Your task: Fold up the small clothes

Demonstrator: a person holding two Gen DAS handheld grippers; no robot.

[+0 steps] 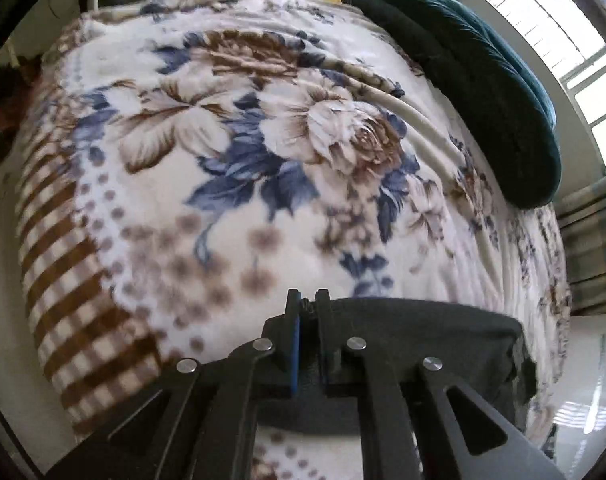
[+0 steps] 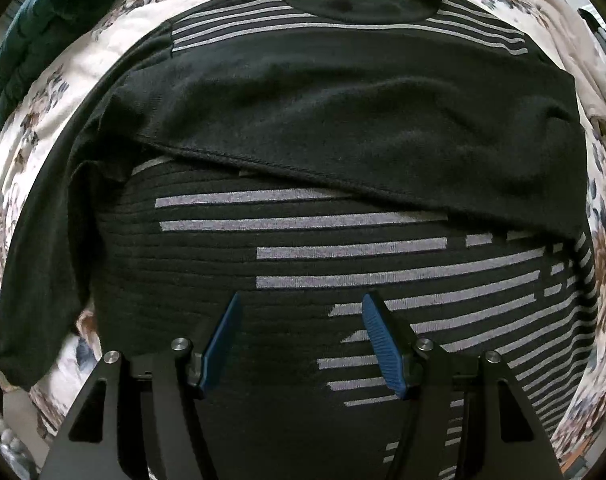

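Observation:
A black sweater (image 2: 343,120) with grey stripes lies on the floral blanket (image 2: 103,40), neck at the far side, one sleeve folded across the chest. My right gripper (image 2: 299,304) is open and empty just above the sweater's lower front. My left gripper (image 1: 307,300) is shut on a black edge of the sweater (image 1: 423,328) and holds it above the blanket (image 1: 223,160). The rest of the garment is hidden in the left wrist view.
A dark green quilted cushion (image 1: 483,92) lies at the blanket's far right edge, also in the right wrist view (image 2: 35,24). A window (image 1: 563,40) and curtains stand beyond. Pale cloth (image 2: 571,40) lies at the far right of the bed.

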